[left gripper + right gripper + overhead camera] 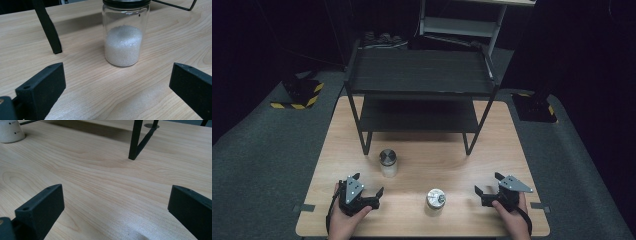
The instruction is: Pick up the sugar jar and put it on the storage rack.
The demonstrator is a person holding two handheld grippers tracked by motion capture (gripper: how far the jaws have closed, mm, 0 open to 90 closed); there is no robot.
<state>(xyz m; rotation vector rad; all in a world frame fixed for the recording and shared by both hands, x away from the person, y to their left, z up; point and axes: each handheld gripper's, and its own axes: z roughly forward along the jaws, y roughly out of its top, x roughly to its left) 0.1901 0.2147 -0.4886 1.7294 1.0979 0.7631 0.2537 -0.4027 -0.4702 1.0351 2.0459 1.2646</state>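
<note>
Two upright lidded jars (388,163) (436,199) on table (452,160)

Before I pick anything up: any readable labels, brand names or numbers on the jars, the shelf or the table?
No text can be read.
Glass jar with black lid and white granules: no label on the side facing the left gripper view.
White rounded container: two small dark marks, too small to read.
Small jar with silvery top: no legible marking.
Black two-tier metal shelf and light wooden table: no markings seen.
</note>
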